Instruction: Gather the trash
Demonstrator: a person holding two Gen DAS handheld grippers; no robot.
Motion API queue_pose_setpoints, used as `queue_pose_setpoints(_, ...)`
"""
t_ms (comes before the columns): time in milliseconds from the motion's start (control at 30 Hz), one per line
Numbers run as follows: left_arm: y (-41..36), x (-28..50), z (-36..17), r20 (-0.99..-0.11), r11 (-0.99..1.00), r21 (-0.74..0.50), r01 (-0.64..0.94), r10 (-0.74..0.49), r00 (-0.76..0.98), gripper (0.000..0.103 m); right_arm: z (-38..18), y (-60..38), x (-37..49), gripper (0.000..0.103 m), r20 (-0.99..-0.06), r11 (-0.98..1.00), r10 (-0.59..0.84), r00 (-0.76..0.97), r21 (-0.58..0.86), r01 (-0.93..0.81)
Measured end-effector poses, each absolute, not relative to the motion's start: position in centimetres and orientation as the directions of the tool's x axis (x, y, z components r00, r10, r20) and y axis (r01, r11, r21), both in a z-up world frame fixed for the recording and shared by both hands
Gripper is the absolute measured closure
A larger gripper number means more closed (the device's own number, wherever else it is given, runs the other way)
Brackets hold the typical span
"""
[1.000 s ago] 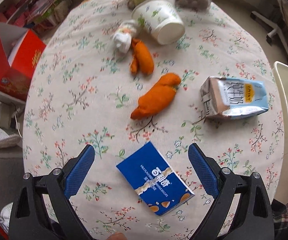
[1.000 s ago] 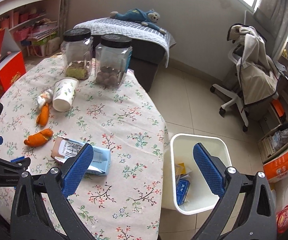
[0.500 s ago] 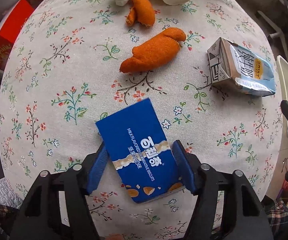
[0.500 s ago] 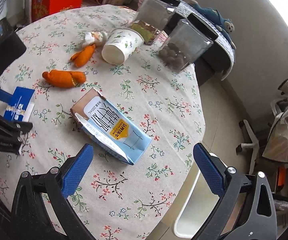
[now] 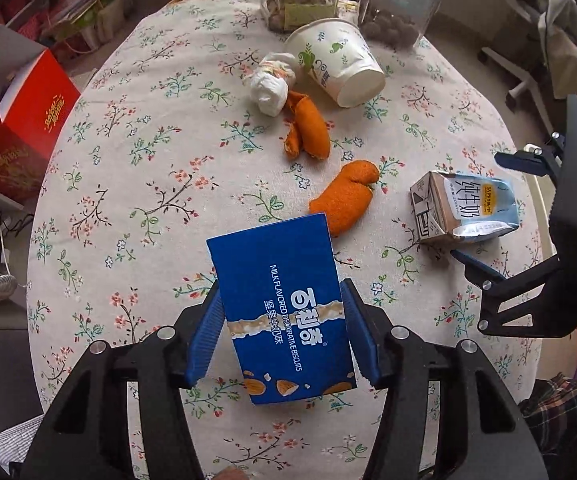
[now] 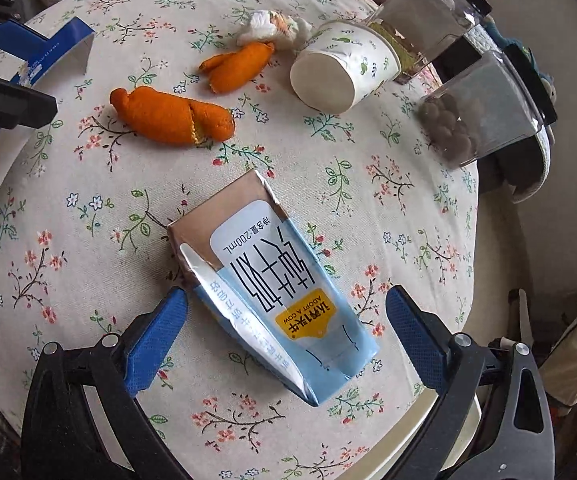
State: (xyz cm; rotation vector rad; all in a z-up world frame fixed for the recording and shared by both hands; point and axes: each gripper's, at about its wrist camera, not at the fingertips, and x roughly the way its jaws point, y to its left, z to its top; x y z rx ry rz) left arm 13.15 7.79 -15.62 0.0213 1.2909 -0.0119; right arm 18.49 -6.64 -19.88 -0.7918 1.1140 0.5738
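1. While clamped on the blue biscuit box (image 5: pixel 284 312), left gripper (image 5: pixel 282 336) holding it raised off the floral tablecloth (image 5: pixel 136 184).
2. Just beside, right gripper (image 6: pixel 286 332) spread wide around the flattened milk carton (image 6: pixel 272 280), blue pads (image 6: pixel 156 340) either side, carton lying on the cloth.
3. Farther off: two orange peels (image 6: pixel 168 114), crumpled tissue (image 6: pixel 274 26), tipped paper cup (image 6: pixel 340 72).
4. Farthest: two clear jars (image 6: pixel 484 112).

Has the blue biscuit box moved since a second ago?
Yes. The blue biscuit box, clamped in the left gripper, now overlaps the nearer orange peel.
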Motion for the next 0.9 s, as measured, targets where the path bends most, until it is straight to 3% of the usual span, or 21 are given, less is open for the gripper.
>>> queue_pose_setpoints(67, 8.7, 13.6, -15.6, -0.959, 1.000, 0.000, 0.001, 0.000, 0.284, 0.047, -20.0, -7.0, 19.5, 0.025, -0.955, 0.664, 0.056, 0.293, -0.184, -0.725)
queue_pose_setpoints(133, 10.0, 14.8, -15.5, -0.955, 1.000, -0.017, -0.022, -0.010, 0.298, 0.047, -19.5, -7.0, 20.2, 0.041, -0.956, 0.700, 0.085, 0.280, -0.143, -0.700)
queue_pose_setpoints(167, 11.0, 15.6, -15.6, -0.951, 0.999, -0.028, -0.035, -0.016, 0.309, 0.047, -19.3, -6.9, 20.5, 0.042, -0.955, 0.719, 0.087, 0.283, -0.137, -0.682)
queue_pose_setpoints(467, 12.2, 17.7, -12.3, -0.886, 0.994, -0.071, -0.078, -0.027, 0.464, 0.047, -14.0, -4.4, 21.4, 0.044, -0.892, 0.807, 0.229, 0.390, -0.050, -0.588)
queue_pose_setpoints(900, 10.9, 17.2, -7.0, -0.703, 0.995, -0.040, -0.089, 0.035, 0.710, 0.047, -6.5, -5.9, 20.8, 0.043, -0.669, 0.911, 0.321, 0.671, 0.025, -0.411)
